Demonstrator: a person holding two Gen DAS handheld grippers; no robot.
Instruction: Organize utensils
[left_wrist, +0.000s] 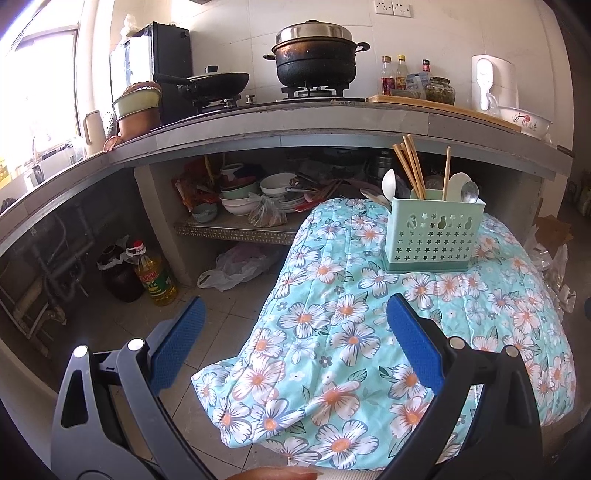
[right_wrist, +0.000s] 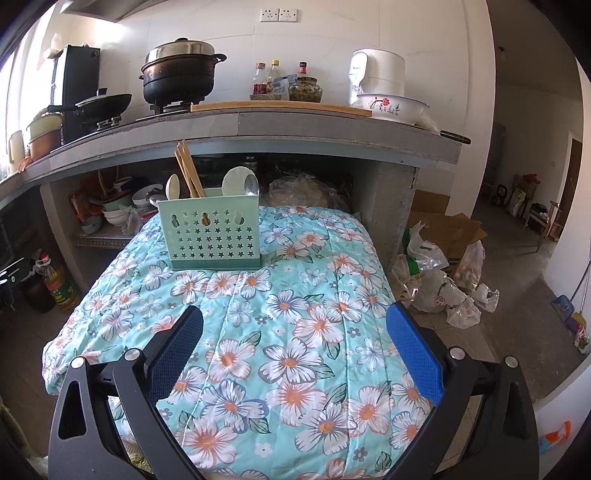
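From my seat, both grippers hang with their jaws wide apart and nothing between them, the left gripper (left_wrist: 295, 314) and the right gripper (right_wrist: 295, 325) over the near part of the flowered cloth (right_wrist: 295, 332), which lies bare right up to the green holder (right_wrist: 212, 236). That holder stands at the far side, its chopsticks (right_wrist: 188, 170) and spoons (right_wrist: 240, 181) sticking up toward the counter edge (right_wrist: 295, 129) that overhangs close above them. Left of the cloth the floor is open down to an oil bottle (left_wrist: 153, 273); right of it, plastic bags (right_wrist: 439, 288) crowd the floor.
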